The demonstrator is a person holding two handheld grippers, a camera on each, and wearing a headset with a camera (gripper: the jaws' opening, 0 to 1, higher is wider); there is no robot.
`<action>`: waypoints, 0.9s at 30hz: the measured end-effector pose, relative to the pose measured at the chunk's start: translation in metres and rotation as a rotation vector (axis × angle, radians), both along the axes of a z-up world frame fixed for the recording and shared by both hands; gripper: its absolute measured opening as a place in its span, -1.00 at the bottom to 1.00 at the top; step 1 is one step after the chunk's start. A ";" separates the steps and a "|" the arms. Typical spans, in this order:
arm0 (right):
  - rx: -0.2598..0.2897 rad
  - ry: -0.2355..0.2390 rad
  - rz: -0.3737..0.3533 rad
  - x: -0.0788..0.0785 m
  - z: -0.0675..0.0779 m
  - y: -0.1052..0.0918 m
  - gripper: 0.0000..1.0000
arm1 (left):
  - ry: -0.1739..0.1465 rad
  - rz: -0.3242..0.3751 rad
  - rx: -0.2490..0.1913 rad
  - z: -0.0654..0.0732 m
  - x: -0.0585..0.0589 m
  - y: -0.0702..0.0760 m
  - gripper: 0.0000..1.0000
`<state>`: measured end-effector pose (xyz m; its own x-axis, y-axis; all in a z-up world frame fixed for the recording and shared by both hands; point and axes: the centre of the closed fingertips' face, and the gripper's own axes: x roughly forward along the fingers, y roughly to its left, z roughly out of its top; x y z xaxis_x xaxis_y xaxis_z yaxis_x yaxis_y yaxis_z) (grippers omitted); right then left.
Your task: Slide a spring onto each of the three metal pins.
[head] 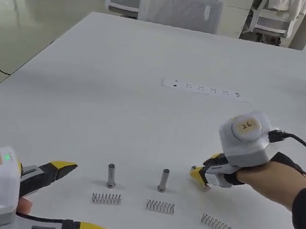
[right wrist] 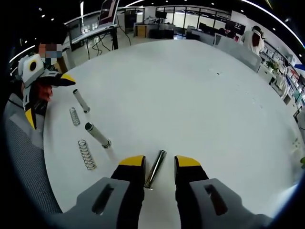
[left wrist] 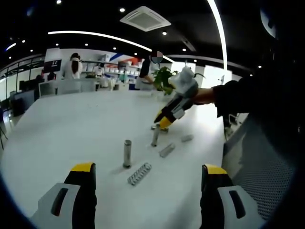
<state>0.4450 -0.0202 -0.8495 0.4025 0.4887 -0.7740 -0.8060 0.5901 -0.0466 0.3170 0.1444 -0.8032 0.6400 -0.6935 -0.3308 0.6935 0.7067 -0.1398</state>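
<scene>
Two metal pins stand upright on the white table (head: 141,118): one pin (head: 111,175) on the left, a second pin (head: 163,180) in the middle. Three springs lie in front of them: left spring (head: 106,199), middle spring (head: 160,206), right spring (head: 216,224). A third pin (right wrist: 155,168) sits tilted between the jaws of my right gripper (right wrist: 159,164), which stand a narrow way apart with a gap showing beside the pin. The right gripper (head: 198,174) is right of the middle pin. My left gripper (head: 81,200) is wide open and holds nothing, just left of the left pin (left wrist: 127,153).
A white power strip (head: 201,89) lies on the table beyond the pins. Chairs (head: 178,8) stand at the far edge. The table's left edge runs diagonally past my left gripper. A person's hand (head: 271,181) holds the right gripper.
</scene>
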 end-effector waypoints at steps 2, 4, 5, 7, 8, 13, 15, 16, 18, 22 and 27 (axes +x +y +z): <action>-0.002 0.008 -0.008 0.001 -0.002 0.000 -0.58 | 0.000 -0.001 0.000 0.000 0.000 0.000 0.76; -0.010 0.014 -0.014 0.002 -0.004 -0.001 -0.61 | 0.001 -0.001 0.000 -0.001 0.000 0.000 0.76; -0.014 0.014 -0.020 0.003 -0.005 -0.001 -0.63 | 0.002 -0.002 0.001 -0.001 0.000 0.000 0.76; -0.015 0.018 -0.028 0.004 -0.005 -0.001 -0.65 | 0.003 -0.002 0.001 -0.001 0.000 0.001 0.76; -0.017 0.021 -0.037 0.006 -0.006 -0.002 -0.66 | 0.003 -0.002 0.002 -0.001 0.000 0.001 0.76; -0.039 0.037 -0.051 0.008 -0.010 -0.003 -0.75 | 0.005 -0.001 0.002 -0.002 0.001 0.002 0.75; -0.036 0.038 -0.048 0.008 -0.010 -0.002 -0.75 | 0.005 0.000 0.001 -0.002 0.000 0.002 0.75; -0.039 0.042 -0.052 0.009 -0.011 -0.002 -0.75 | 0.005 0.001 0.001 -0.002 0.000 0.002 0.75; -0.045 0.048 -0.058 0.010 -0.013 -0.002 -0.75 | 0.006 0.002 0.002 -0.002 0.001 0.004 0.75; -0.038 0.073 -0.079 0.010 -0.013 -0.002 -0.80 | 0.006 0.004 0.002 -0.002 0.001 0.004 0.75; -0.059 0.081 -0.087 0.010 -0.013 -0.003 -0.85 | 0.007 0.005 0.003 -0.002 0.001 0.004 0.75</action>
